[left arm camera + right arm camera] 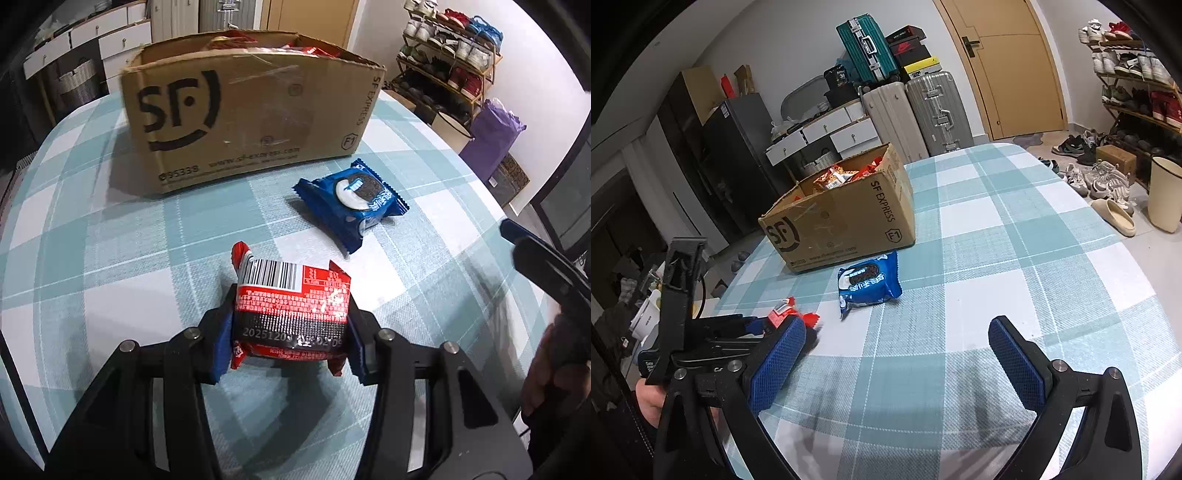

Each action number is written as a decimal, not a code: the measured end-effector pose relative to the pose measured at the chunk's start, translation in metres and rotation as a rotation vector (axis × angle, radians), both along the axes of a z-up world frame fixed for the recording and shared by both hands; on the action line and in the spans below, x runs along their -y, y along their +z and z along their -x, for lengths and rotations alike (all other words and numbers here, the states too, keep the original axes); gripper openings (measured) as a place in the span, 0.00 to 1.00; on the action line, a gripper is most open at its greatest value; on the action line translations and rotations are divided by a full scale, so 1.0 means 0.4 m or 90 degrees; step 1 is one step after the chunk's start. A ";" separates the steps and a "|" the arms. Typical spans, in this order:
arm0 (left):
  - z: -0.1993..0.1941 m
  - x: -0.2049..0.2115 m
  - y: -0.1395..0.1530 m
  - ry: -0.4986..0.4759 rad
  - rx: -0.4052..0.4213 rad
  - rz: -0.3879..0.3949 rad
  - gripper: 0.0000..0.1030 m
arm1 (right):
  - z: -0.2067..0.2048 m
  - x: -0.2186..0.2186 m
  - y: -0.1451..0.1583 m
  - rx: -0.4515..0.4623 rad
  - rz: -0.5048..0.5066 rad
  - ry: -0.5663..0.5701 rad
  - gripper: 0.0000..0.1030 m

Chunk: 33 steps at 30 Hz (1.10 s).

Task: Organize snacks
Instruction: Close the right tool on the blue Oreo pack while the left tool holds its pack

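1. The left tongs (291, 325) are clamped on a small red foil snack packet with a barcode (291, 306), one blue pad pressing each side. The packet sits low over the desk; whether it touches the cloth cannot be told.
2. The desk is covered in a teal-and-white checked cloth (110, 258).
3. A blue foil packet of sandwich cookies (351, 199) lies flat on the cloth, ahead and to the right of the red packet and apart from it (its printed face is up).
4. Behind both stands an open brown cardboard shipping box with a black logo (243, 118), near the far edge of the desk. In the right wrist view, red and orange snack packets (842, 173) fill it.
5. The right tongs (897, 365) hang spread wide with nothing between the blue textured pads (779, 365), above bare cloth on the near side of the cookie packet.
6. In the right wrist view the left tongs and the red packet appear at the left, just beside the right tongs' left pad.
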<state>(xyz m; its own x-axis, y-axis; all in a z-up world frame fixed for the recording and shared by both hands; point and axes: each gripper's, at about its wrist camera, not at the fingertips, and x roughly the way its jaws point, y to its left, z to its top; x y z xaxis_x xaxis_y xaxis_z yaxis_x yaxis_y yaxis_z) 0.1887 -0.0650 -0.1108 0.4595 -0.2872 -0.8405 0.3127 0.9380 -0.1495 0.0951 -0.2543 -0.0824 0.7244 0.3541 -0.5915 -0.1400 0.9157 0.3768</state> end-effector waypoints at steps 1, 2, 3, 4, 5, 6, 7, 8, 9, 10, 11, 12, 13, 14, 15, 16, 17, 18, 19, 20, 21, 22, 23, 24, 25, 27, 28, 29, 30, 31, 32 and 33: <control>0.003 -0.007 0.002 0.002 0.001 0.000 0.45 | -0.010 -0.005 -0.002 -0.002 0.005 0.003 0.98; 0.006 -0.013 0.003 0.005 0.002 0.000 0.45 | -0.017 -0.009 -0.003 -0.003 0.009 0.004 0.98; 0.011 -0.027 0.007 0.010 0.003 0.001 0.45 | -0.030 -0.016 -0.006 -0.008 0.013 0.007 0.98; 0.014 -0.037 0.009 0.013 0.004 0.002 0.45 | -0.038 -0.019 -0.009 -0.011 0.015 0.010 0.98; 0.020 -0.051 0.014 0.016 0.004 0.004 0.45 | -0.051 -0.027 -0.013 -0.014 0.019 0.017 0.98; 0.025 -0.066 0.018 0.024 0.005 0.007 0.45 | -0.060 -0.032 -0.016 -0.017 0.024 0.022 0.98; 0.028 -0.074 0.020 0.028 0.005 0.009 0.45 | -0.072 -0.040 -0.021 -0.019 0.029 0.029 0.98; 0.032 -0.082 0.020 0.032 0.005 0.011 0.45 | -0.084 -0.047 -0.025 -0.020 0.031 0.039 0.98; 0.037 -0.094 0.023 0.037 0.006 0.012 0.45 | -0.095 -0.056 -0.029 -0.023 0.035 0.050 0.98; 0.041 -0.105 0.026 0.042 0.008 0.015 0.45 | -0.102 -0.061 -0.033 -0.025 0.040 0.054 0.98; 0.044 -0.113 0.028 0.045 0.009 0.018 0.45 | -0.112 -0.069 -0.036 -0.025 0.048 0.061 0.98; 0.051 -0.129 0.033 0.049 0.009 0.020 0.45 | -0.119 -0.076 -0.038 -0.026 0.053 0.065 0.98; 0.054 -0.140 0.036 0.055 0.010 0.021 0.45 | -0.130 -0.084 -0.042 -0.029 0.059 0.070 0.98; 0.057 -0.149 0.038 0.058 0.011 0.022 0.45 | -0.140 -0.089 -0.045 -0.031 0.062 0.074 0.98; 0.062 -0.160 0.040 0.062 0.011 0.024 0.45 | -0.146 -0.092 -0.048 -0.032 0.063 0.076 0.98; 0.065 -0.166 0.042 0.065 0.011 0.025 0.45 | -0.155 -0.096 -0.052 -0.035 0.064 0.079 0.98; 0.067 -0.175 0.045 0.069 0.011 0.028 0.45 | -0.164 -0.099 -0.055 -0.038 0.066 0.080 0.98; 0.067 -0.183 0.045 0.071 0.011 0.029 0.45 | -0.172 -0.101 -0.057 -0.040 0.068 0.081 0.98; 0.071 -0.190 0.047 0.075 0.011 0.031 0.45 | -0.181 -0.105 -0.059 -0.041 0.068 0.084 0.98; 0.075 -0.196 0.047 0.079 0.011 0.032 0.45 | -0.188 -0.107 -0.061 -0.042 0.069 0.085 0.98; 0.078 -0.204 0.048 0.082 0.011 0.033 0.45 | -0.197 -0.111 -0.063 -0.045 0.070 0.087 0.98; 0.082 -0.213 0.049 0.085 0.010 0.034 0.45 | -0.205 -0.116 -0.065 -0.045 0.071 0.091 0.98; 0.086 -0.223 0.049 0.089 0.010 0.035 0.45 | -0.213 -0.123 -0.066 -0.043 0.075 0.094 0.98; 0.089 -0.225 0.049 0.092 0.009 0.035 0.45 | -0.221 -0.131 -0.067 -0.041 0.083 0.097 0.98; 0.092 -0.232 0.048 0.095 0.007 0.036 0.45 | -0.227 -0.138 -0.068 -0.042 0.091 0.099 0.98; 0.096 -0.243 0.046 0.102 0.004 0.038 0.45 | -0.243 -0.154 -0.072 -0.046 0.101 0.107 0.98; 0.098 -0.247 0.045 0.104 0.003 0.038 0.45 | -0.248 -0.159 -0.074 -0.049 0.102 0.111 0.98; 0.098 -0.249 0.044 0.105 0.002 0.038 0.45 | -0.256 -0.166 -0.076 -0.053 0.105 0.113 0.98; 0.101 -0.255 0.044 0.108 0.002 0.038 0.45 | -0.262 -0.172 -0.078 -0.055 0.108 0.115 0.98; 0.102 -0.259 0.045 0.110 0.002 0.038 0.45 | -0.269 -0.180 -0.080 -0.057 0.113 0.118 0.98; 0.103 -0.264 0.046 0.112 0.002 0.039 0.45 | -0.277 -0.188 -0.082 -0.061 0.121 0.120 0.98; 0.105 -0.273 0.048 0.118 0.003 0.042 0.45 | -0.283 -0.195 -0.085 -0.065 0.127 0.121 0.98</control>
<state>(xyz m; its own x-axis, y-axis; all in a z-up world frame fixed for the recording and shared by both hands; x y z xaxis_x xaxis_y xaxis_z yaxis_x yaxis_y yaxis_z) 0.1469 0.0442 -0.0917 0.5140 -0.2514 -0.8201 0.1365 0.9679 -0.2112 0.2085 -0.1762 -0.1164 0.5892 0.3465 -0.7299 -0.2864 0.9343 0.2124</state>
